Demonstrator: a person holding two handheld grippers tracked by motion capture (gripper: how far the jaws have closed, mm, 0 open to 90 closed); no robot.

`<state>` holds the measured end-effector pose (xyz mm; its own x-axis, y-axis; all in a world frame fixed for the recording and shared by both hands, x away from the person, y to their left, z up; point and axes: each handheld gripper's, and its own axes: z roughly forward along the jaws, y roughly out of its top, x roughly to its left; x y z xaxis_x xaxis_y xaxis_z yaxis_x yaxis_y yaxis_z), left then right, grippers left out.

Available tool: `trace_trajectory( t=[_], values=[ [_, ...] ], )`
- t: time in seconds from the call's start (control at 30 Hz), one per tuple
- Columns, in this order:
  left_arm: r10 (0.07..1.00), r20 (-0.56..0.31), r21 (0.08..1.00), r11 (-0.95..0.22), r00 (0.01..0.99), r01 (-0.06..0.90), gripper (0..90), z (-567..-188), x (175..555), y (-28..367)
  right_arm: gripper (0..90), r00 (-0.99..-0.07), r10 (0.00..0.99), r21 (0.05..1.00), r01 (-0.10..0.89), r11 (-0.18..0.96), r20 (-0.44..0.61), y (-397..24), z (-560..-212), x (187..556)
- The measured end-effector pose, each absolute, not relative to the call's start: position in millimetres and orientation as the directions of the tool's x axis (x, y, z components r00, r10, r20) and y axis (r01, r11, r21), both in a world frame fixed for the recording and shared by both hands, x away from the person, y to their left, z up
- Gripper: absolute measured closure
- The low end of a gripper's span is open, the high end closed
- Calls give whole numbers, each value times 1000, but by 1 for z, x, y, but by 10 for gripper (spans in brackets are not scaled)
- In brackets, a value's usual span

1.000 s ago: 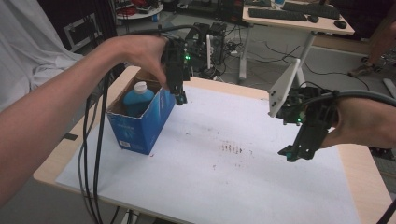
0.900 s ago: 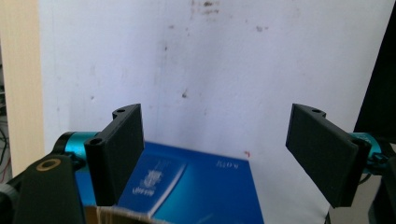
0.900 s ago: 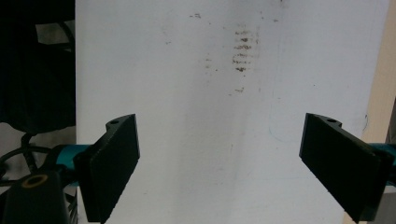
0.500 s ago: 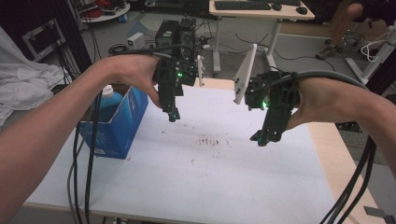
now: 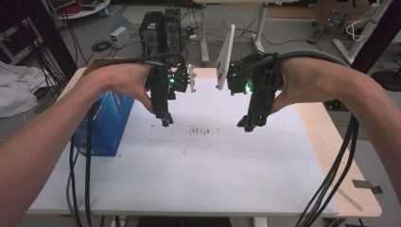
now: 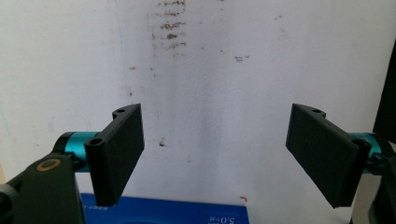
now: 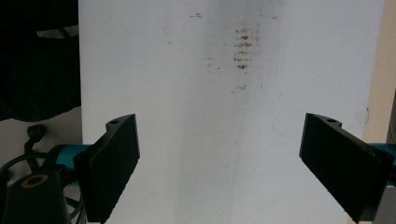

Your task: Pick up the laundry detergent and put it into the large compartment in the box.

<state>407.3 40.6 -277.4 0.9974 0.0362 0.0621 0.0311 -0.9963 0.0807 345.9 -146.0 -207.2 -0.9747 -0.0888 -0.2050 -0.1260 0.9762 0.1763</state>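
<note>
Two hand-held grippers hang side by side over the middle of the tabletop [image 5: 198, 175], each pointing down at its white sheet. The left hand-held gripper [image 5: 164, 120] has its jaws spread wide with nothing between them; in the left gripper view the two black pads [image 6: 119, 154] stand well apart over bare white surface. The right hand-held gripper [image 5: 246, 125] is likewise spread and empty, its pads [image 7: 114, 165] wide apart in the right gripper view.

From above, both sets of jaw tips are small and dark, so their opening is hard to make out there. A hand [image 5: 120, 82] wraps the left tool's body and another hand [image 5: 307, 78] wraps the right, hiding much of each. Black cables [image 5: 87, 156] trail off the near edge.

A blue box [image 5: 106, 123] stands at the left side of the tabletop, partly covered by the left forearm; its top is hidden. Its blue edge with white print, too small to read, is cut off at the bottom of the left gripper view. A patch of dark smudges [image 5: 203, 130] lies on the sheet between the two tools.
</note>
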Motion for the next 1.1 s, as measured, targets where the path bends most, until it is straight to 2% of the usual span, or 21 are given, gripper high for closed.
trace_trajectory(
  t=[0.3,1.1],
  values=[
    [40,39,69,-997,998,38,194,-293,408,40,113,-976,-78,175,-115,978,-204,-149,-208,347],
    [32,29,72,-997,999,30,194,-293,407,37,113,-974,-82,173,-120,978,-211,-151,-208,344]
  ],
)
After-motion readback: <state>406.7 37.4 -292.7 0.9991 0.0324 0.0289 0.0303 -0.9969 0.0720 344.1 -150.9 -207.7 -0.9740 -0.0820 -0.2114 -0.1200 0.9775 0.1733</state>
